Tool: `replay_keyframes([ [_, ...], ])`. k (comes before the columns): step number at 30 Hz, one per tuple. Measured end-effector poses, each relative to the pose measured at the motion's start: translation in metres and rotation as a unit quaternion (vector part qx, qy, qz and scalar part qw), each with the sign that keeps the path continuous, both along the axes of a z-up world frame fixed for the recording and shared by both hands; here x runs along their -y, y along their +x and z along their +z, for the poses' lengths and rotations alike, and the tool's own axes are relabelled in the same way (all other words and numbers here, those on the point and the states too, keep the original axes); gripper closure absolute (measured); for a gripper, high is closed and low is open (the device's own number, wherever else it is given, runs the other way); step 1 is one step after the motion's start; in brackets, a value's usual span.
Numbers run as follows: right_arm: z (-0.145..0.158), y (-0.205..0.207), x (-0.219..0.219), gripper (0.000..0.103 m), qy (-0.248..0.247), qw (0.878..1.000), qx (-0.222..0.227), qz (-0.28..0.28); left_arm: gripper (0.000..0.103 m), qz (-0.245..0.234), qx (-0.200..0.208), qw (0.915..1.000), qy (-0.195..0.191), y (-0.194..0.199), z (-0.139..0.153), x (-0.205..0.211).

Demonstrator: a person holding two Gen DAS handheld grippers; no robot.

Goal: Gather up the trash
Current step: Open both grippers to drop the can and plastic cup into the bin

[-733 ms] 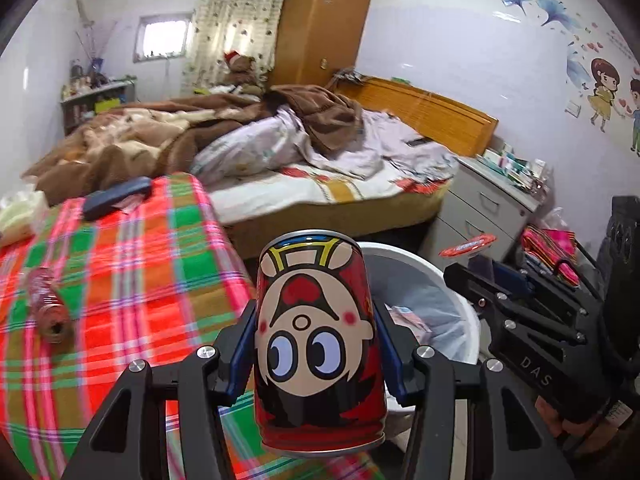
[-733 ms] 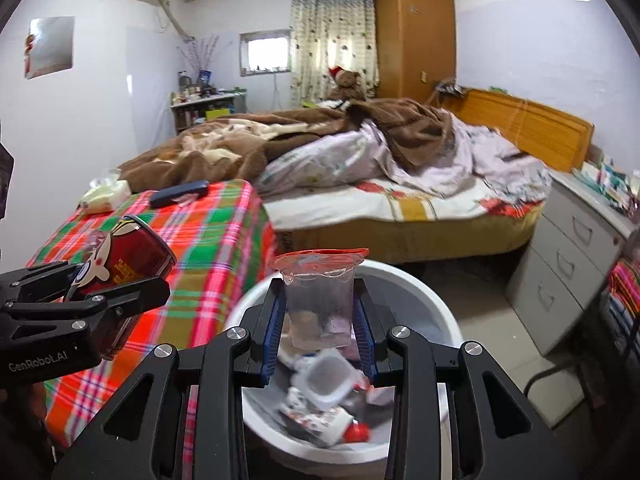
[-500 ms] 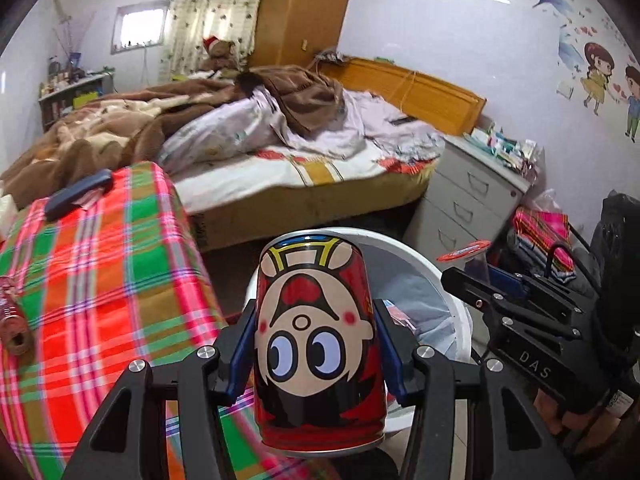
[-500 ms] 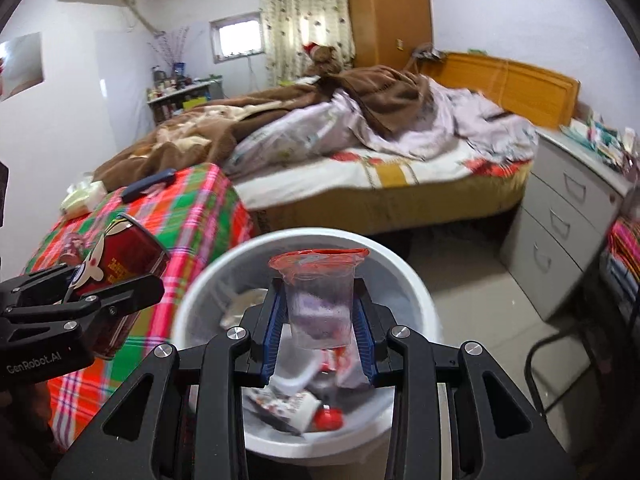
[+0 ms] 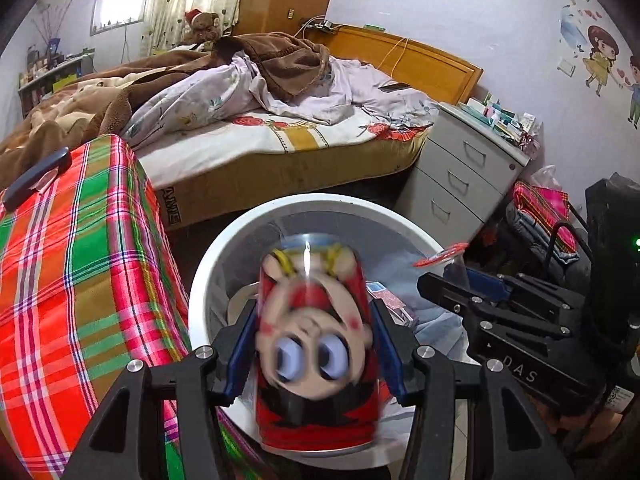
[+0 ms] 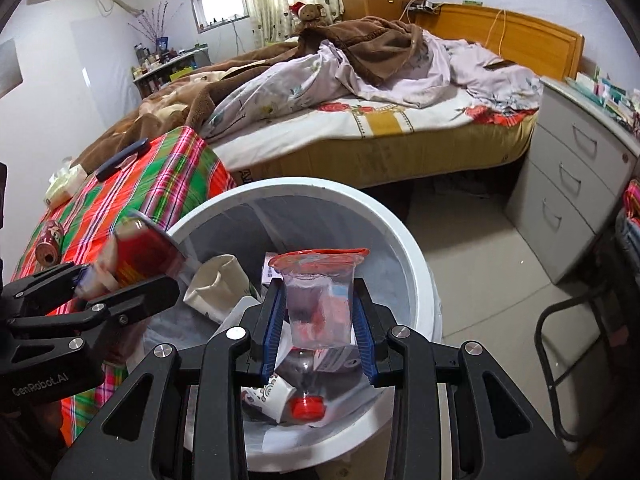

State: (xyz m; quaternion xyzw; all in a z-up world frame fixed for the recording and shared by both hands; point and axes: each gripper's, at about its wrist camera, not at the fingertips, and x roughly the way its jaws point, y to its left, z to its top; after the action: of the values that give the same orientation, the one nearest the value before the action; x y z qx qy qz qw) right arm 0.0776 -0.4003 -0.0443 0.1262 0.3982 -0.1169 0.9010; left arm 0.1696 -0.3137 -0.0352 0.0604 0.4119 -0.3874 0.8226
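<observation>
The left claw (image 5: 314, 344) is standing spread apart around the red cartoon-face can (image 5: 314, 340), gaps showing between its blue pads and the can's sides; the can is blurring between them over the near-left part of the white trash bin (image 5: 208, 280), its base overhanging the bin's near rim. The right claw (image 6: 319, 316) is clamping a clear plastic cup (image 6: 318, 304) with a red peel lid, holding it upright above the bin's open mouth, well inside the rim (image 6: 416, 264). Below it, a bottle with a red cap (image 6: 307, 406), a cream paper cup (image 6: 218, 286) and small cartons are lying in the bin, leaving free depth beneath both held things. The plaid tabletop (image 5: 80, 280) is pressing close against the bin's left side, its edge running just beside the left claw; a second can (image 6: 47, 242), a dark flat case (image 6: 122, 159) and a tissue pack (image 6: 64, 182) are lying on it, well apart from the bin. The bed (image 6: 400, 136) is lying beyond the bin, and bare floor (image 6: 480, 256) is opening to its right toward the grey drawer unit (image 6: 576, 184).
</observation>
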Motion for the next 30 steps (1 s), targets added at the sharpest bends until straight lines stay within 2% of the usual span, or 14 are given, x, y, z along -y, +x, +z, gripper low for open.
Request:
replay_keyframes([
  [7, 0.0, 0.001, -0.001, 0.067, -0.007, 1.0, -0.008, 0.004, 0.044, 0.014, -0.005, 0.9999, -0.006, 0.005, 0.0, -0.008],
  [10, 0.002, 0.001, 0.0, 0.047, -0.008, 1.0, -0.003, 0.002, 0.043, 0.016, -0.001, 0.9999, -0.007, 0.004, 0.002, -0.011],
  [22, 0.017, -0.004, -0.016, 0.046, -0.036, 0.999, 0.019, 0.003, 0.042, 0.029, 0.016, 0.9994, -0.013, -0.008, 0.017, -0.033],
  [30, 0.026, -0.006, -0.033, 0.046, -0.055, 0.998, 0.04, 0.013, 0.042, 0.061, 0.038, 0.9974, -0.011, -0.015, 0.028, -0.065],
])
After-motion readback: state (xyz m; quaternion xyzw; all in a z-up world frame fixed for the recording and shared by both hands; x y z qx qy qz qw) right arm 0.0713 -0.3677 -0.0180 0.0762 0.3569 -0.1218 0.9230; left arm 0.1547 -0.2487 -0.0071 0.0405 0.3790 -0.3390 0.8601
